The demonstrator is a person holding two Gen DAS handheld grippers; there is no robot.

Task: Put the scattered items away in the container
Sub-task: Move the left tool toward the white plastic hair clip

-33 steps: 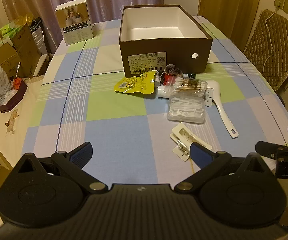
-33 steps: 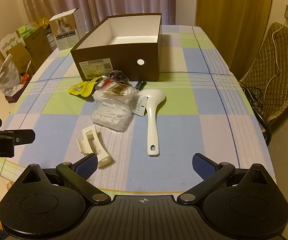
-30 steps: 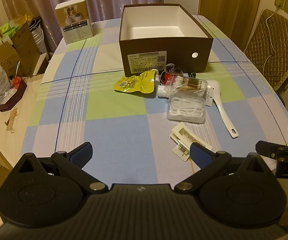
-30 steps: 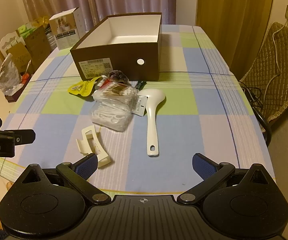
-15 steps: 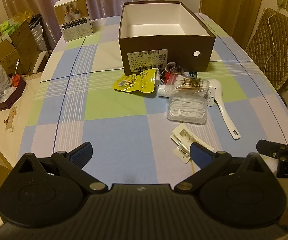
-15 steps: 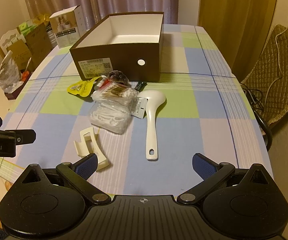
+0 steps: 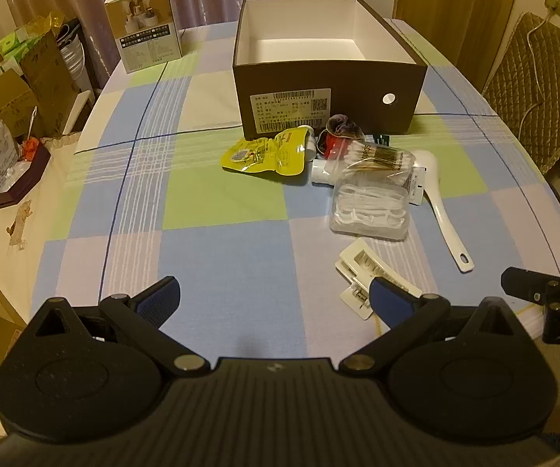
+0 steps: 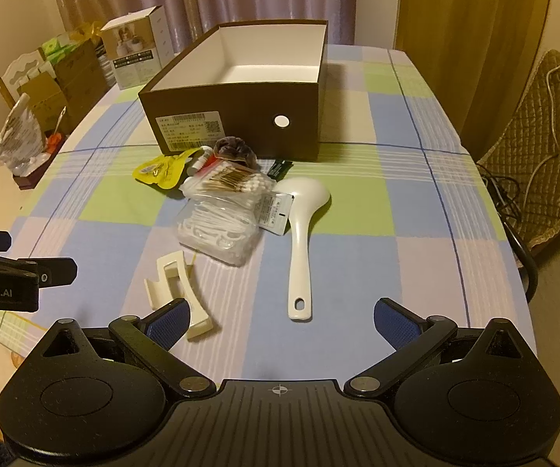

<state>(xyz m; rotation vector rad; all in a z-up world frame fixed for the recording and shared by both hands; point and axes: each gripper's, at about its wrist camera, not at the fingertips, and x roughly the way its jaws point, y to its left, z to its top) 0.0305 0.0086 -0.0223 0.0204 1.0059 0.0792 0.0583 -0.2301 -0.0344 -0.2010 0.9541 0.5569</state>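
An open brown box (image 7: 373,89) (image 8: 241,113), white and bare inside, stands at the table's far middle. In front of it lies a heap: a yellow pouch (image 7: 268,153) (image 8: 159,169), a bag of cotton swabs (image 7: 377,157) (image 8: 229,185), a clear box of floss picks (image 7: 371,208) (image 8: 217,229), a white spoon (image 7: 441,206) (image 8: 301,233) and a white clip (image 7: 361,268) (image 8: 173,280). My left gripper (image 7: 276,297) stands open above the near cloth, left of the clip. My right gripper (image 8: 282,317) stands open just short of the spoon's handle. Neither holds anything.
A checked cloth (image 7: 221,202) covers the table. A printed carton (image 7: 146,39) (image 8: 136,54) stands at the far left. Cardboard boxes and bags (image 7: 15,89) crowd the left side beyond the table edge. A padded chair (image 8: 544,179) with cables stands to the right.
Both grippers have crept slightly forward toward the heap, and both stay open. Nothing on the table has moved.
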